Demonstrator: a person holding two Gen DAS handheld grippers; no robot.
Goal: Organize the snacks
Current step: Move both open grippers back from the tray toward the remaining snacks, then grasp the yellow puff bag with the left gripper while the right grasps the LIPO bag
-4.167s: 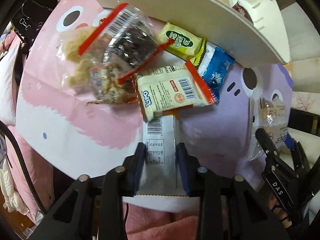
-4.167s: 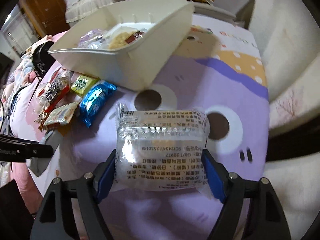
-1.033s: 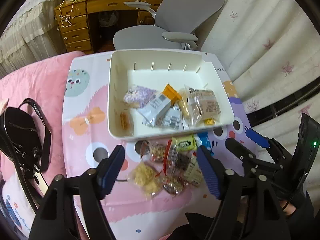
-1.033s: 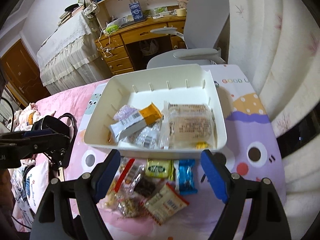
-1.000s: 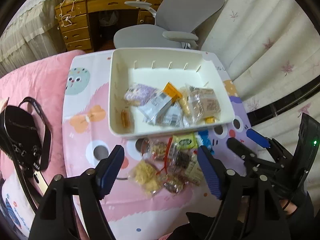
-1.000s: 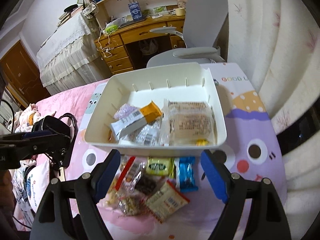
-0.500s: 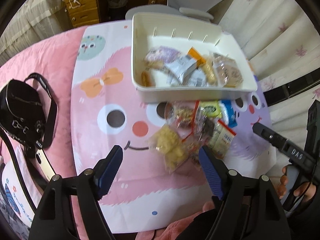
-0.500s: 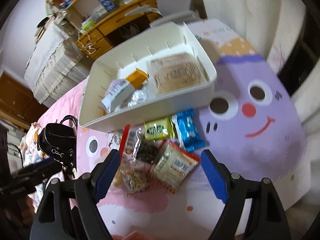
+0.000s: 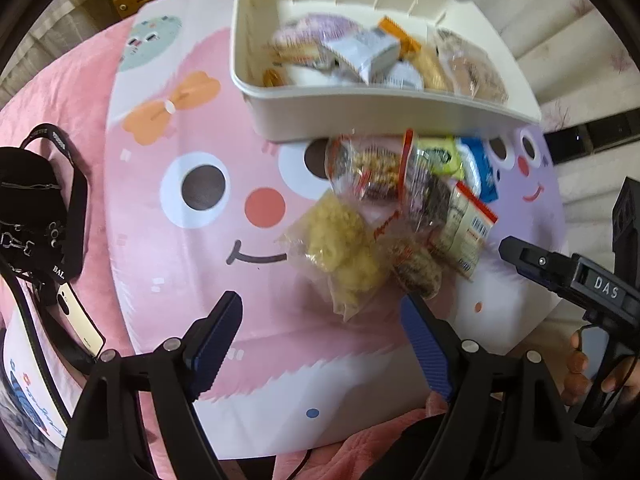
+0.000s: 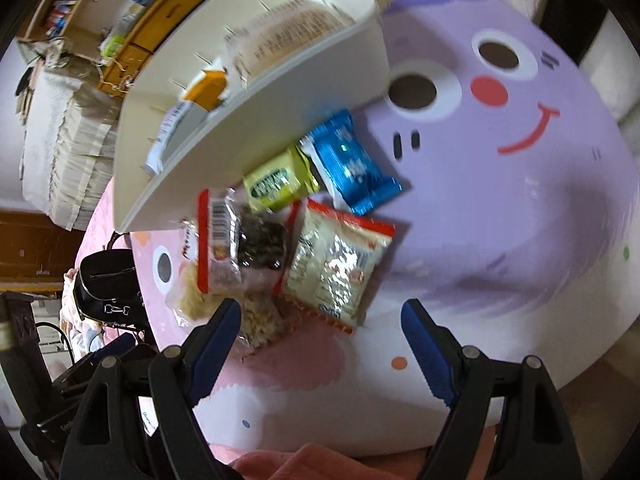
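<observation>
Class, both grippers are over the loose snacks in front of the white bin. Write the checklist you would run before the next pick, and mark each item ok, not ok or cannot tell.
1. left gripper carries nothing: ok; jaws opening, only mat between them.
2. right gripper open and carries nothing: ok.
3. Loose snacks within view: ok; yellow crisps bag lies ahead of the left gripper, red-edged packet ahead of the right.
4. Packets lie apart for a clean grasp: not ok; they overlap in a pile.
5. white bin has room: ok; its far part is bare.
6. Grippers clear of each other: cannot tell.
</observation>
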